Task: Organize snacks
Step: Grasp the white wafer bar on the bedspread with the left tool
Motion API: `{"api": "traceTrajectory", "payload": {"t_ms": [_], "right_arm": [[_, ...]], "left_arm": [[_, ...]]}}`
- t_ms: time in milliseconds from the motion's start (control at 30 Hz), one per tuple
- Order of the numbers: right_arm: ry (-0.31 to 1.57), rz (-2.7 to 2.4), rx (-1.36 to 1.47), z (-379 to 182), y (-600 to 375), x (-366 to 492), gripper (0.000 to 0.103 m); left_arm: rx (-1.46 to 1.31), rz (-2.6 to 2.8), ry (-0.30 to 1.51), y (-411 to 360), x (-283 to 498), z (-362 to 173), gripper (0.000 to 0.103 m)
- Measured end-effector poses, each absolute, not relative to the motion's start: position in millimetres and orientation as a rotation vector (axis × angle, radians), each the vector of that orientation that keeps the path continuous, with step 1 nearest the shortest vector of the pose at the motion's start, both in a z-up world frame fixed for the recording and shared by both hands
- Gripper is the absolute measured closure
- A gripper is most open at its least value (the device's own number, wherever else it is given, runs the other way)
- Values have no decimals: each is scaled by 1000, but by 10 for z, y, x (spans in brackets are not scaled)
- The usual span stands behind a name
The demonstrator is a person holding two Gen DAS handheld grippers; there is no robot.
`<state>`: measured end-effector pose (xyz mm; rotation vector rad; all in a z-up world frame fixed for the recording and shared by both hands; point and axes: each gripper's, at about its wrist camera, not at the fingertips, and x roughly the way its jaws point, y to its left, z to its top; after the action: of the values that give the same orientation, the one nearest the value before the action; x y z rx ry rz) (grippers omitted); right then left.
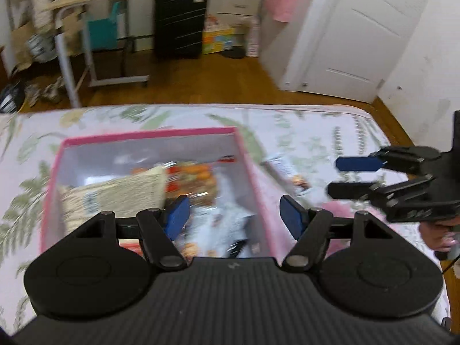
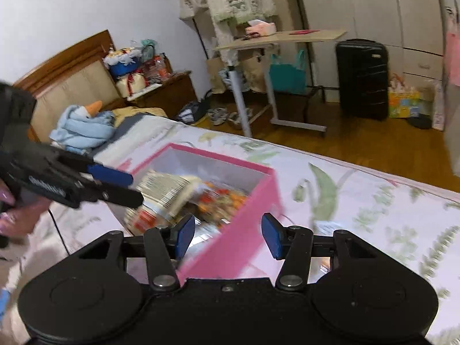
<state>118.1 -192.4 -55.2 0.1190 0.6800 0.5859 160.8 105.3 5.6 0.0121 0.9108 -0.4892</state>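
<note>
A pink box (image 1: 254, 172) (image 2: 247, 230) sits on the floral bed sheet and holds several snack packets. Among them are a beige packet (image 1: 115, 195) (image 2: 166, 189) and an orange-and-red one (image 1: 198, 178) (image 2: 224, 198). My left gripper (image 1: 235, 215) (image 2: 135, 188) hovers over the box's near right part, open, with nothing pressed between its blue pads. My right gripper (image 2: 228, 235) (image 1: 335, 176) stands open above the box's right wall, just right of the left one, and is empty. One more snack packet (image 1: 287, 169) lies on the sheet to the right of the box. Both views are blurred.
The bed's far edge (image 1: 230, 106) drops to a wooden floor. Beyond it stand a wheeled side table (image 2: 276, 40), a black suitcase (image 1: 181, 26) (image 2: 362, 77) and a white door (image 1: 359, 34). A blue plush bundle (image 2: 83, 129) lies by the headboard.
</note>
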Motion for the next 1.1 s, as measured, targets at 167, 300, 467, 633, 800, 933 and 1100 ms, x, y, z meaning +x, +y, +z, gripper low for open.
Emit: {"api": "traceTrajectory", "payload": {"t_ms": [167,300,467,633,800,933,1100], "right_arm": [[690,504,54,-802,-2171,1111,46],[674,515,31,-1117,-2250,1117,44],[634,436,-69,-1493,-2236,1249,35],[628,446,71,-1747,-2408,1511,27],[650,452,37,-1965,-2355,1696,28],[661,443,92,-2096,-2352,1745,32],[661,413,104,-2119,-2313,1677,60]], "left_arm": [[-29,-559,956,486,1689,1,36],[-128,-560,1000,109,1892,-144,36],[-184,-549,1037,-278,2104,-458,38],[-192,-491,1061,-553,2295,-856,39],[-234,-407,1085,-685,2527,-1257,40],[-245,-326,1086,-721,2661,-1488,41],[-205,-349,1111,-723,2613,-1550,62]]}}
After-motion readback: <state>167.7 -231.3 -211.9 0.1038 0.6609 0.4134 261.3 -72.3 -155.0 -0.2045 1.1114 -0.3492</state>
